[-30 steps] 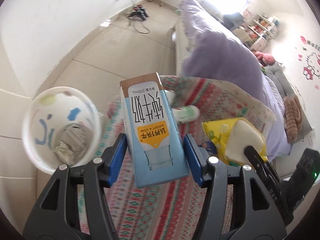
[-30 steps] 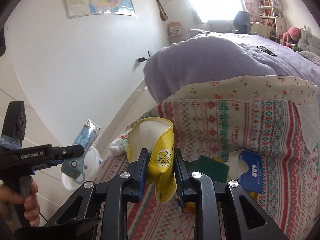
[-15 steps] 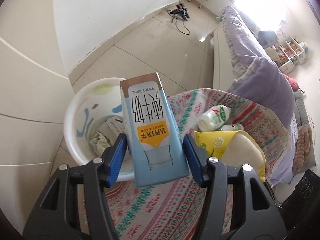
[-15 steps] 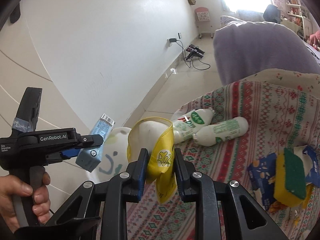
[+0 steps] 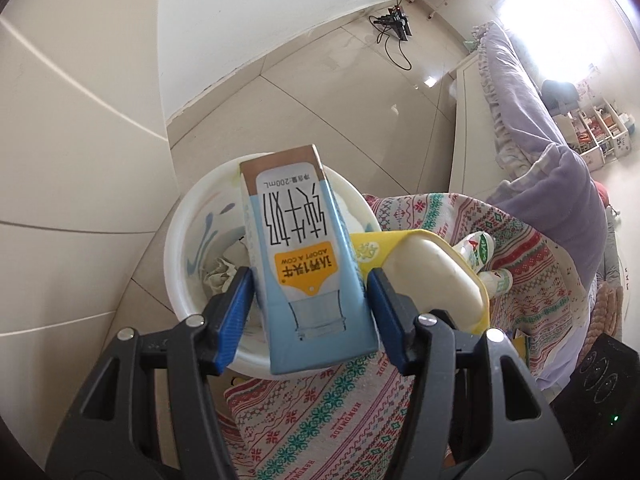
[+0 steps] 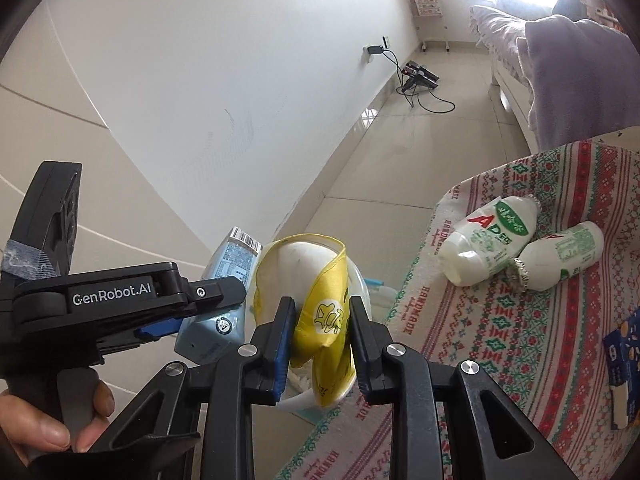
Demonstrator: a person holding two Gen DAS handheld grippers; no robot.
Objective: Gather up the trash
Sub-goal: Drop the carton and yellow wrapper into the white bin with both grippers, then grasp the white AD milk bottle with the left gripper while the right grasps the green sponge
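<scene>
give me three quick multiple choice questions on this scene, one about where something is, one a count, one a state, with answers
1. Where is the white bin?
A. on the bed
B. on the floor beside the patterned cloth
C. on a shelf

2. How many white drink bottles lie on the cloth?
A. one
B. two
C. four

3. What is the left gripper doing?
A. hanging open with nothing between its fingers
B. clamped on a sponge
C. clamped on the blue milk carton

Answers:
1 B: the bin's rim stands on the tiles at the cloth's edge, seen under the carton.
2 B: the right wrist view shows two bottles lying side by side, touching.
3 C: both blue pads press the carton's sides, while the right gripper holds the yellow cup.
</scene>
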